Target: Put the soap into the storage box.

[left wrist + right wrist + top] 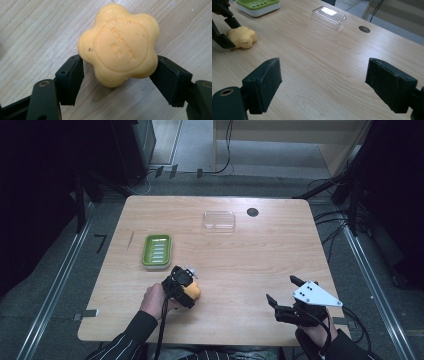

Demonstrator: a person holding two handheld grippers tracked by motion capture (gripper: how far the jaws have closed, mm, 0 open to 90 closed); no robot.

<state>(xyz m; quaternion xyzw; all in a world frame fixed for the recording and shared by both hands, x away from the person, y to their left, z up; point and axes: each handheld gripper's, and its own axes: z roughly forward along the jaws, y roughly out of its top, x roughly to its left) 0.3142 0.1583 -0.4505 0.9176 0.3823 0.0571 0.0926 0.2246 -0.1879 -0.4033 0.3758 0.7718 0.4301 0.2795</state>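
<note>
The left tool grips a yellow flower-shaped soap, one black pad pressed against each side of it. The soap lies flat on the table, its stamped face up. In the high view the left tool and the soap sit left of the table's middle, closer to the near edge than to the far one, with the person's left hand behind the tool and a striped sleeve coming in over the near edge.

A green soap dish stands just beyond the soap, toward the left edge, near it but not touching. A clear lid lies well apart from both, near the middle of the far edge, and a dark round hole in the tabletop sits just beside it on the right.

The right tool is near the table's near right corner, its jaws wide apart with nothing between them. In the right gripper view the right tool has bare wood between its pads, and farther off are the soap in the other tool's grip, the dish and the lid.
</note>
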